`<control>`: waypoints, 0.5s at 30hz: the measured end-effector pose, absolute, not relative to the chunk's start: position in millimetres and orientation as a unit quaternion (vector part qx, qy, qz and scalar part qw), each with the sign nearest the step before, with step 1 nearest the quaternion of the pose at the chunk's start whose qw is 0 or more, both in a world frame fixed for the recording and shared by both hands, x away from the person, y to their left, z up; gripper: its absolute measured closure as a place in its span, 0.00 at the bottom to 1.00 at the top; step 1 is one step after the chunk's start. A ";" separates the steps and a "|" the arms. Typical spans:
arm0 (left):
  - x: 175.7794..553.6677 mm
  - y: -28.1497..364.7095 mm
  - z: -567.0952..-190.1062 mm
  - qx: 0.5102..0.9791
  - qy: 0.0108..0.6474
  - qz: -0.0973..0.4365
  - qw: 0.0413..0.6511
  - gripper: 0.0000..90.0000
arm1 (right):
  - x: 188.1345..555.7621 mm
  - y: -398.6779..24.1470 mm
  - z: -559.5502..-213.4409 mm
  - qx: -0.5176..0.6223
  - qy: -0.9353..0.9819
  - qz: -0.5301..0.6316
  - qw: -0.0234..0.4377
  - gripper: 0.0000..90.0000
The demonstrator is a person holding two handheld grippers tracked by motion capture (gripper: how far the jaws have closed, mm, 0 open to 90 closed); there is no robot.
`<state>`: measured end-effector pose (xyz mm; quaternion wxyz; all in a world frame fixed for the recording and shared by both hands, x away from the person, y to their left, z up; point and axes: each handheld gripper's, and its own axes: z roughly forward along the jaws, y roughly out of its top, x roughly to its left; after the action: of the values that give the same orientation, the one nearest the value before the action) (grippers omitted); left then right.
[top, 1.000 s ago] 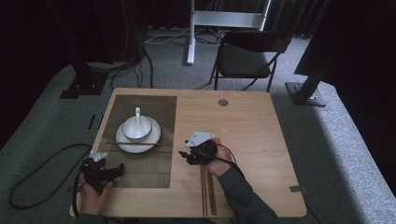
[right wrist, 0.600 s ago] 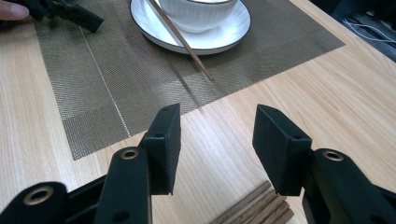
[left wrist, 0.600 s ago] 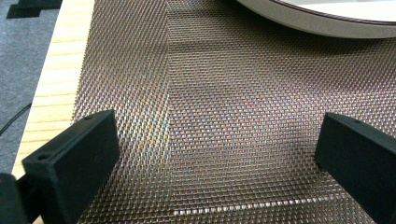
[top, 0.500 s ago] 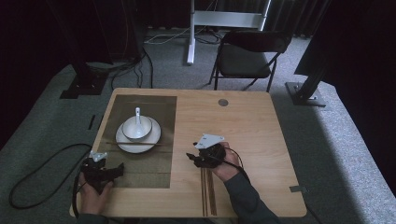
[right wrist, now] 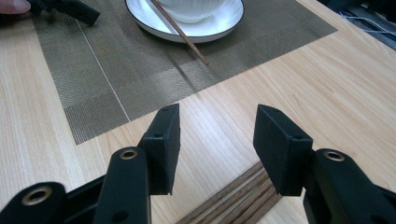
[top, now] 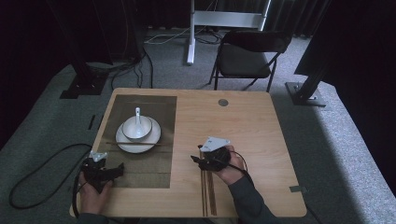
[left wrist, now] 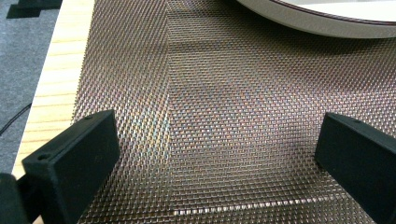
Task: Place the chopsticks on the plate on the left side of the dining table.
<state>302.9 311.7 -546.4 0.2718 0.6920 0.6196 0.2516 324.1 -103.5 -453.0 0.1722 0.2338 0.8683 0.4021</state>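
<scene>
A white bowl [top: 137, 127] with a spoon in it stands on a white plate [top: 138, 140] on the woven placemat [top: 144, 163]. One wooden chopstick [top: 135, 143] lies across the plate's near rim; in the right gripper view this chopstick [right wrist: 180, 32] slants off the plate [right wrist: 187, 28]. A bundle of chopsticks [top: 208, 191] lies on the bare wood under my right gripper [top: 197, 156]. That gripper [right wrist: 217, 121] is open, jaws empty above the chopsticks [right wrist: 233, 200]. My left gripper [top: 116, 170] rests at the mat's near left corner, open [left wrist: 219, 135] and empty over the weave [left wrist: 210, 93].
The wooden table [top: 261, 135] has a small round grommet [top: 223, 102] at its far edge. A black folding chair [top: 247, 51] and a white stand [top: 191, 32] are beyond it. Black cable [top: 37, 163] loops on the carpet at the left.
My right gripper has slid to the right, away from the placemat, and a little nearer to the person. The left gripper, plate and bowl have stayed put.
</scene>
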 end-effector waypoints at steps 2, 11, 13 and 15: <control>302.9 311.7 -546.4 0.692 0.620 0.251 0.272 0.00 | 323.1 -105.2 -454.7 0.237 0.868 0.401 0.171 0.56; 303.0 311.7 -546.4 0.692 0.620 0.252 0.272 0.00 | 318.8 -116.7 -460.4 0.245 0.869 0.395 0.171 0.56; 303.0 311.6 -546.4 0.692 0.620 0.252 0.272 0.00 | 317.7 -119.9 -462.1 0.250 0.868 0.395 0.170 0.56; 303.0 311.6 -546.4 0.692 0.620 0.252 0.272 0.00 | 316.9 -122.8 -463.9 0.253 0.868 0.393 0.169 0.56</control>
<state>303.0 311.6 -546.4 0.2719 0.6919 0.6197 0.2516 316.9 -122.8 -463.9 0.1693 0.2530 0.8676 0.3932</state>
